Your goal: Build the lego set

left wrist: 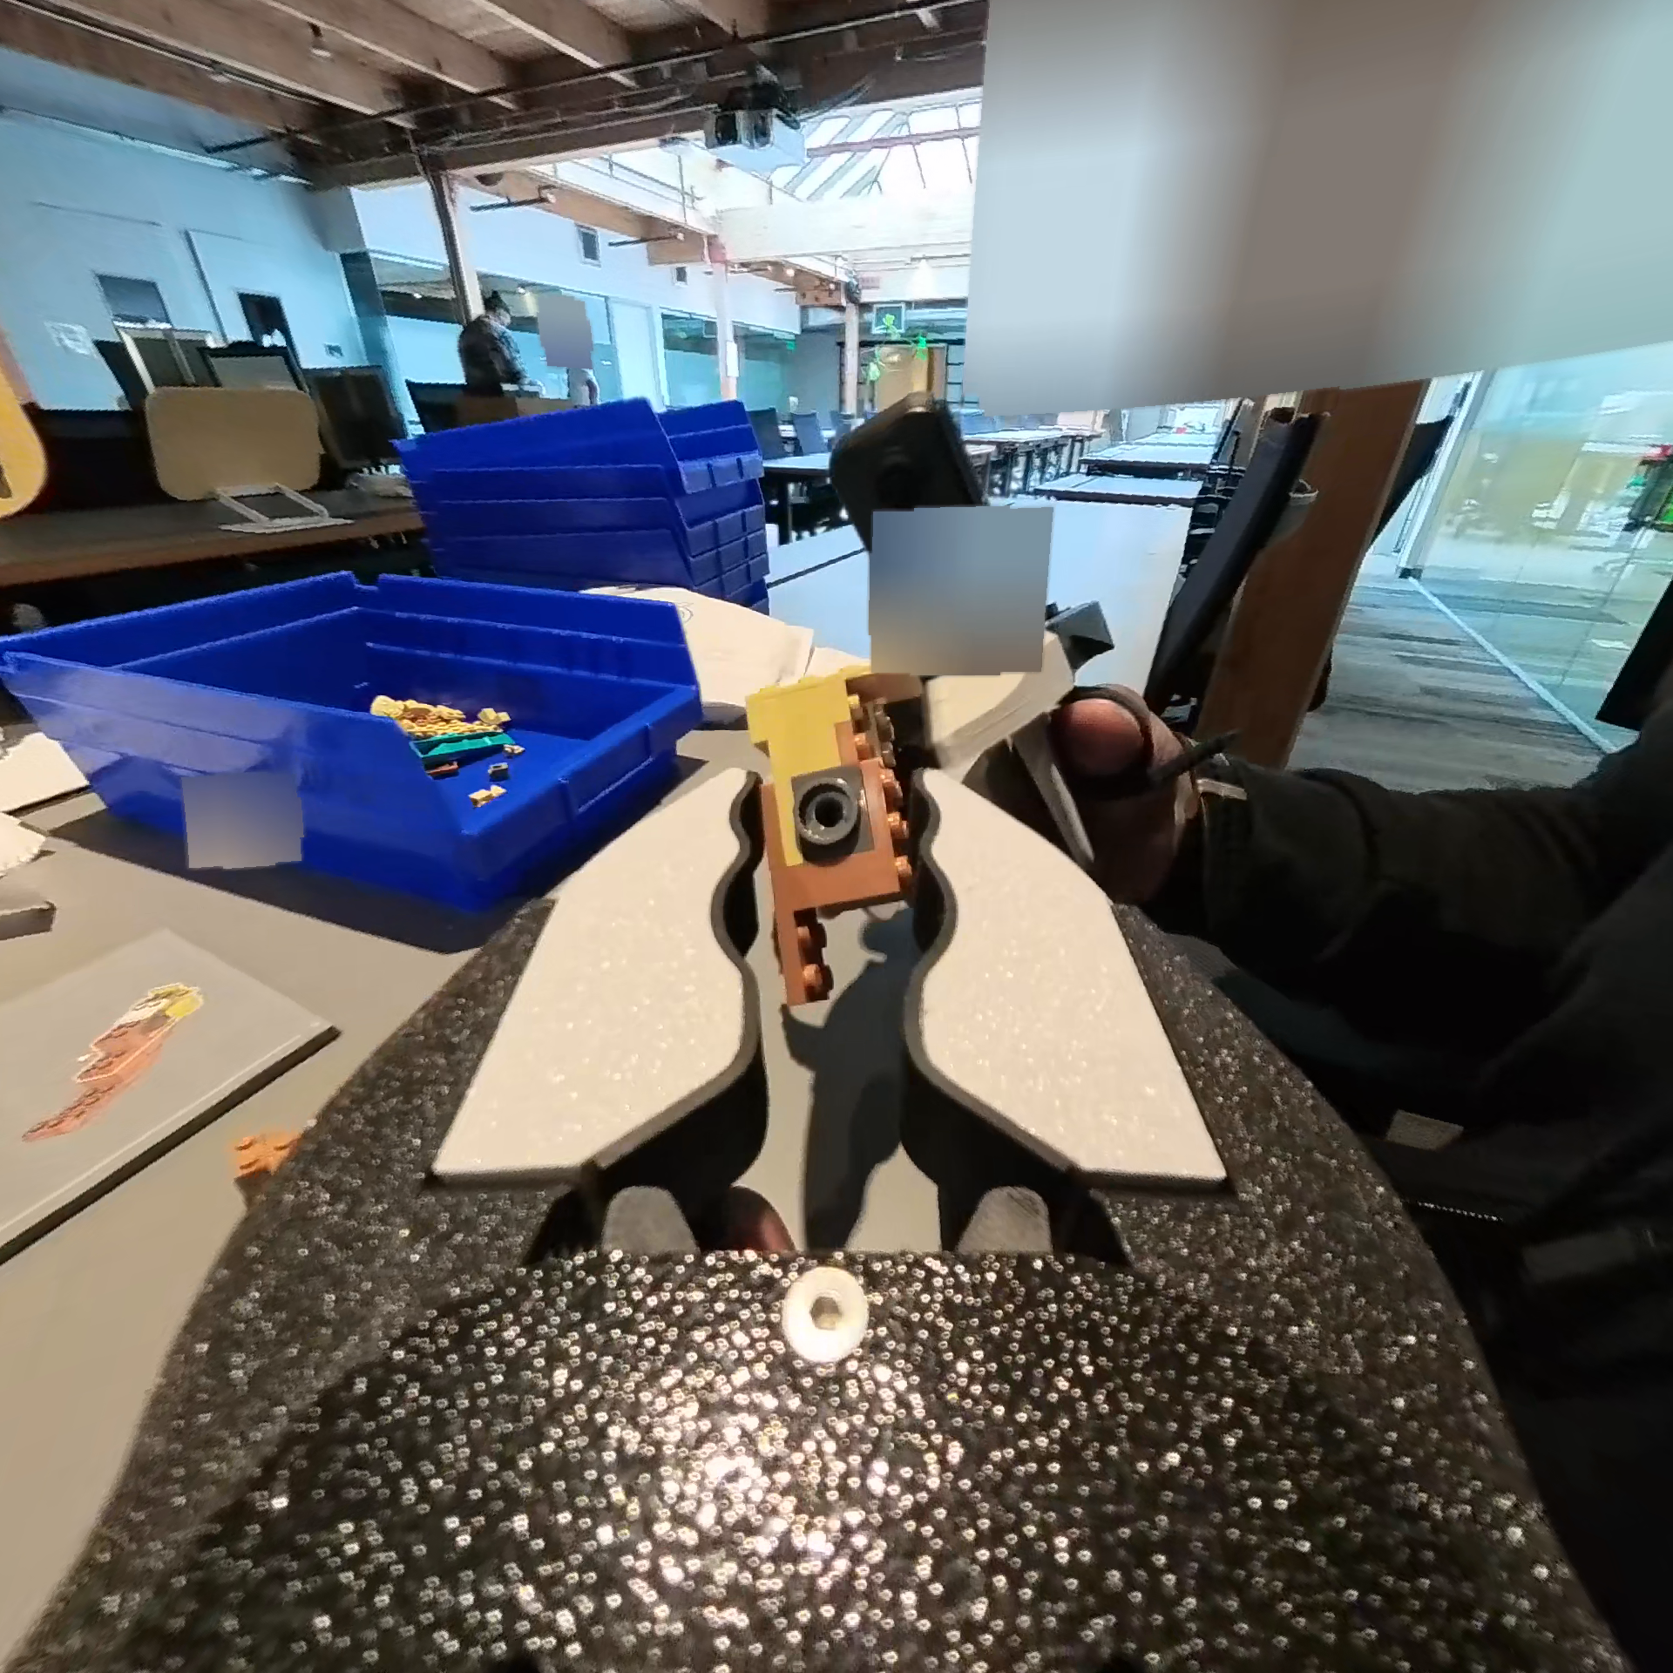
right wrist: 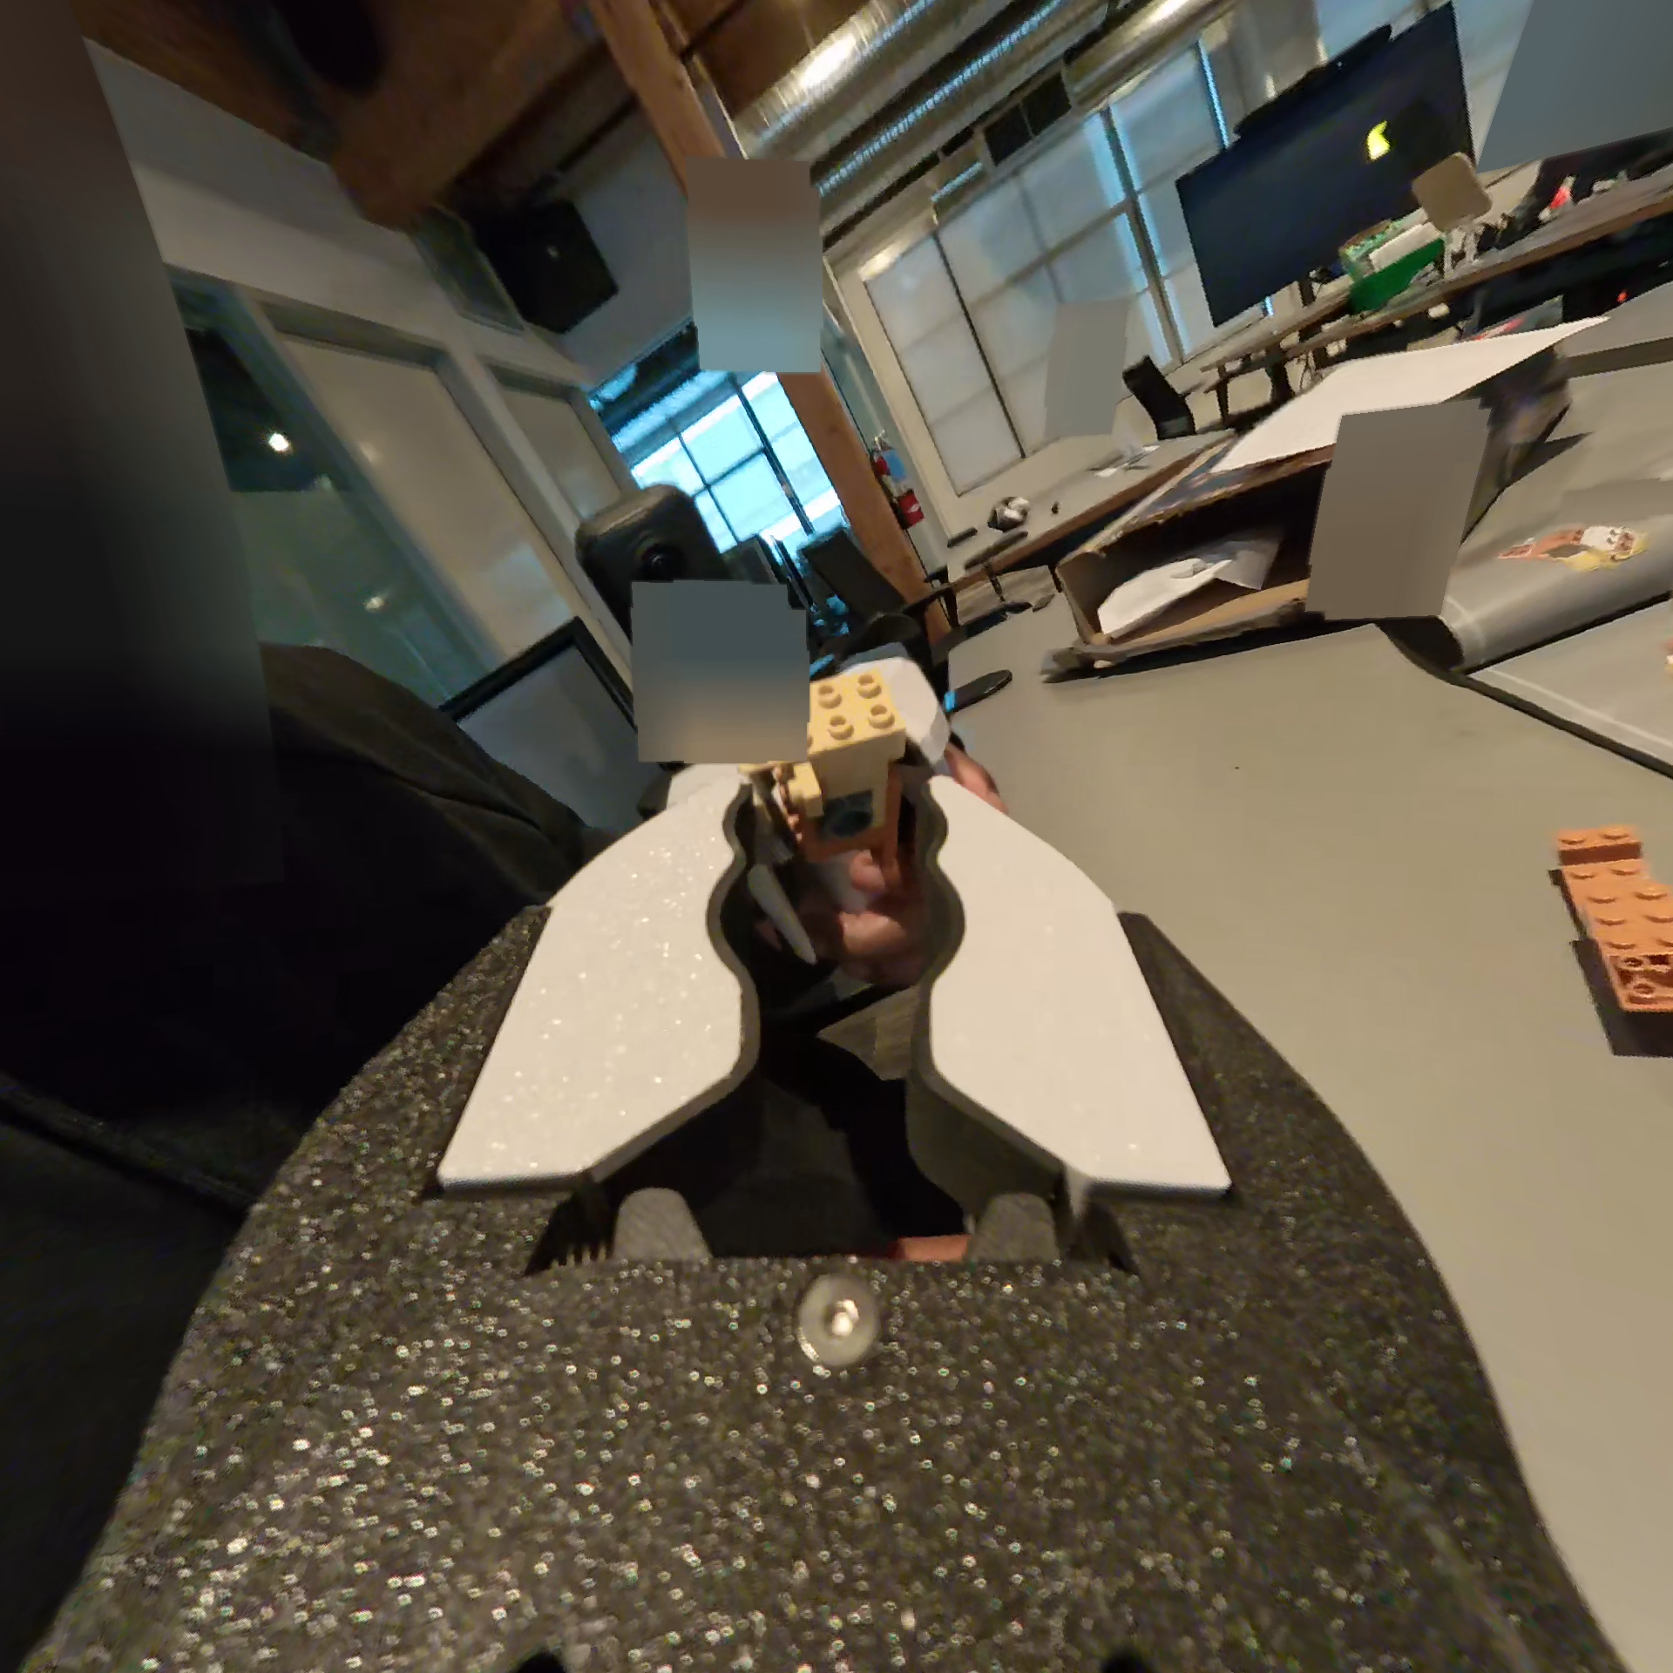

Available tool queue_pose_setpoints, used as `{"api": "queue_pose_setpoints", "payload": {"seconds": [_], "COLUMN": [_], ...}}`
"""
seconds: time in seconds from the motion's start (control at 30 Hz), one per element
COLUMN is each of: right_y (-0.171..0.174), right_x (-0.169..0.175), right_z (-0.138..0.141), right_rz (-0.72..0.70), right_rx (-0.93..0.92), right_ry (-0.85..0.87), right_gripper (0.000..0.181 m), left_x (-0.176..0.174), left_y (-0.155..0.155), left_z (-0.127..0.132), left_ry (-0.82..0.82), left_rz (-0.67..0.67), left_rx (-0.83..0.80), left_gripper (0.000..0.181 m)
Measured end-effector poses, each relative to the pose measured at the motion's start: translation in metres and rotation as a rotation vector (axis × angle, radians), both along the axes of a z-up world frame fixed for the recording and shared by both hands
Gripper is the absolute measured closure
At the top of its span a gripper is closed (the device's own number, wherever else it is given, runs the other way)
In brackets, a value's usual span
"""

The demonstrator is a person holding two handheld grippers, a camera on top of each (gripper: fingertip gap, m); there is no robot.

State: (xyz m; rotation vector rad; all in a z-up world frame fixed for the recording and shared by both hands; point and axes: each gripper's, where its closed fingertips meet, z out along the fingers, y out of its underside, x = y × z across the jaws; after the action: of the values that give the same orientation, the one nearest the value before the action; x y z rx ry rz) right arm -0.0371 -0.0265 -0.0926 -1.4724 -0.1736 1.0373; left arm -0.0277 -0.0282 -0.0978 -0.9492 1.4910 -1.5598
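Left wrist view: both tools (left wrist: 828, 815) pinch brown-yellow lego assy (left wrist: 828, 797).

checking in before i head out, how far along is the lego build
Partly done. A small brown and yellow assembly with a dark grey round-holed piece is already joined. Both tools, left and right, hold it up off the table between them. Left to add: loose pieces in the blue bin, plus a brown chunk on the grey table. The open instruction booklet shows a longer model.

Open office: timber ceiling beams (left wrist: 272, 54), glazed walls (right wrist: 1041, 299), long desks (left wrist: 1123, 466), perhaps skylights.
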Motion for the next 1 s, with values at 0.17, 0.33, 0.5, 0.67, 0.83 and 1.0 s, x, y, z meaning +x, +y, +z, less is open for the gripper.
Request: {"api": "queue_pose_setpoints", "payload": {"seconds": [0.17, 0.33, 0.5, 0.67, 0.83, 1.0], "right_y": [-0.0030, -0.0034, -0.0022, -0.0016, -0.0015, -0.0003], "right_x": [-0.0003, 0.0005, 0.0012, -0.0017, -0.0023, -0.0022], "right_z": [0.0023, 0.0045, 0.0076, 0.0059, 0.0045, 0.0033], "right_rz": [-0.005, -0.016, -0.021, -0.031, -0.055, -0.112], "right_rx": [0.018, 0.029, 0.034, 0.035, 0.037, 0.052], "right_ry": [0.043, 0.073, 0.166, 0.189, 0.189, 0.163], "right_gripper": [0.153, 0.156, 0.154, 0.156, 0.157, 0.157], "left_x": [0.0002, 0.0002, -0.0012, -0.0005, -0.0014, -0.0011], "left_y": [-0.0039, -0.0034, -0.0064, -0.0088, -0.0094, -0.0087], "left_z": [-0.0006, 0.0010, 0.0062, 0.0045, 0.0043, 0.0031], "left_ry": [-0.020, -0.046, -0.102, -0.131, -0.135, -0.132], "left_rz": [0.020, 0.040, 0.058, 0.076, 0.062, 0.068], "left_rx": [0.003, 0.005, -0.017, -0.087, -0.139, -0.136], "left_gripper": [0.151, 0.151, 0.151, 0.151, 0.152, 0.152]}}
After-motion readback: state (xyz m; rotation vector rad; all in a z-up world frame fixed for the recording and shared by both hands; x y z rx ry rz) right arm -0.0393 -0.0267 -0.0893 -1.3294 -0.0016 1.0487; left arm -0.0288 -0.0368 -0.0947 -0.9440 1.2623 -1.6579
